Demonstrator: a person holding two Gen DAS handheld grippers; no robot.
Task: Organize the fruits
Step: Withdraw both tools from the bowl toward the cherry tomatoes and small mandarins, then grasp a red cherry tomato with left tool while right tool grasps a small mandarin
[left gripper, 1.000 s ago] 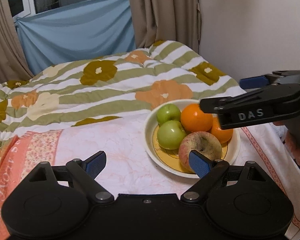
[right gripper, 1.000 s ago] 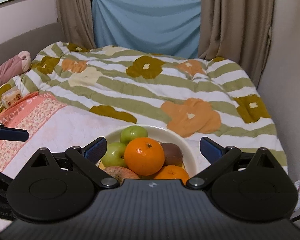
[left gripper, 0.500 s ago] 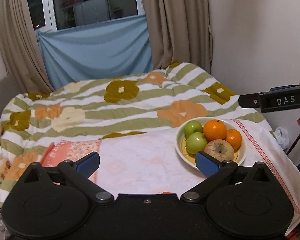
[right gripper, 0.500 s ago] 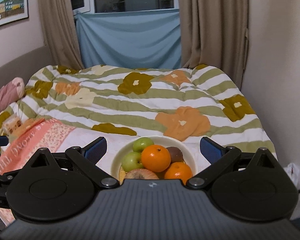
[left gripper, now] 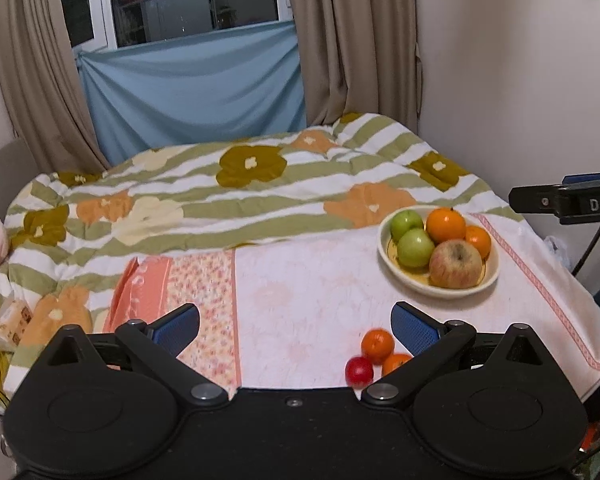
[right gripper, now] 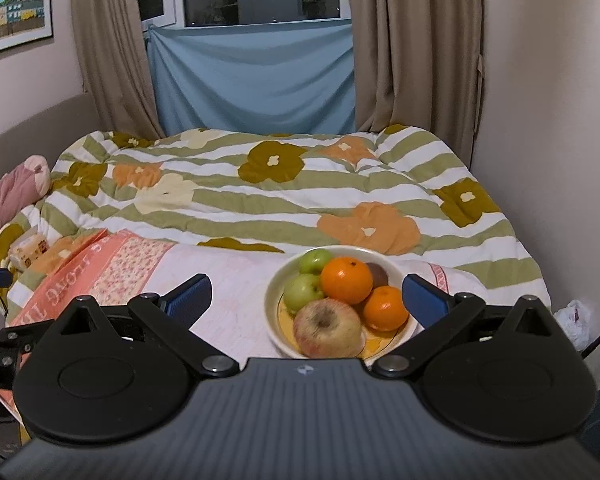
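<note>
A cream bowl (left gripper: 388, 236) (right gripper: 274, 296) sits on the pink cloth (left gripper: 300, 288) and holds two green apples (left gripper: 414, 246), two oranges (left gripper: 445, 225), a large reddish apple (left gripper: 455, 263) (right gripper: 326, 328) and a brown fruit (right gripper: 378, 274). Loose on the cloth lie two small oranges (left gripper: 377, 345) and a small red fruit (left gripper: 358, 371), just left of my left gripper's right finger. My left gripper (left gripper: 296, 328) is open and empty, well back from the bowl. My right gripper (right gripper: 306, 298) is open, hovering over the bowl's near side, nothing held.
A flowered green-striped quilt (left gripper: 236, 196) covers the bed behind the cloth. A tissue pack (left gripper: 10, 320) and a pink plush (right gripper: 8, 194) lie at the left. Walls and curtains close the right and far sides. The cloth's edge (left gripper: 592, 356) drops off at right.
Both grippers have pulled back and risen from the bowl, which now looks smaller. The loose small fruits have come into the left wrist view. The left gripper's jaws widened slightly.
</note>
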